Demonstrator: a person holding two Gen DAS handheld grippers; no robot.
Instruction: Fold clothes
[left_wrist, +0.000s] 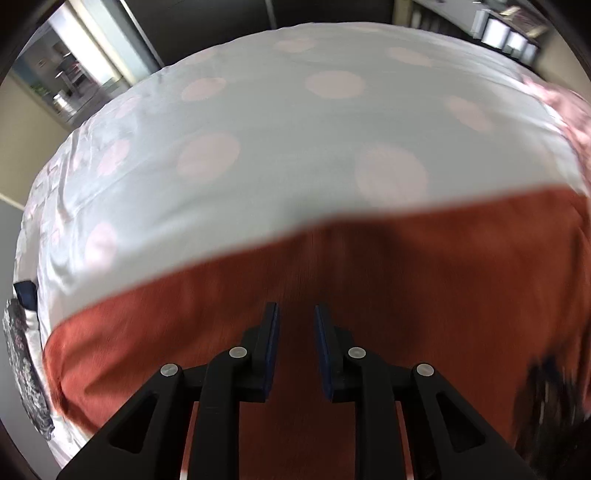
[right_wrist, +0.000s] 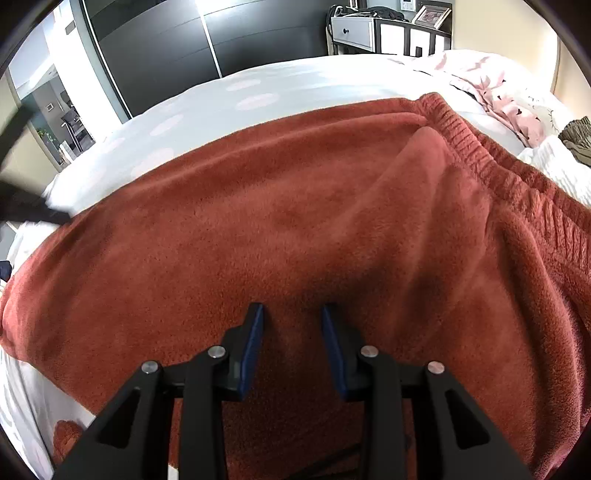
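Observation:
Rust-red fleece trousers (right_wrist: 258, 221) lie spread on a bed, with the gathered elastic waistband (right_wrist: 476, 147) at the upper right of the right wrist view. The same garment (left_wrist: 369, 277) fills the lower half of the blurred left wrist view. My left gripper (left_wrist: 295, 312) is open and empty, just above the red fabric. My right gripper (right_wrist: 293, 310) is open and empty, low over the middle of the trousers. The other gripper shows as a dark blur (right_wrist: 26, 210) at the left edge of the right wrist view.
The bed has a pale cover with pink dots (left_wrist: 295, 129). Pink patterned bedding (right_wrist: 509, 107) and an olive garment (right_wrist: 580, 136) lie at the right. A dark patterned cloth (left_wrist: 26, 369) hangs at the left bed edge. Dark wardrobe doors (right_wrist: 166, 48) and a shelf unit (right_wrist: 391, 33) stand behind.

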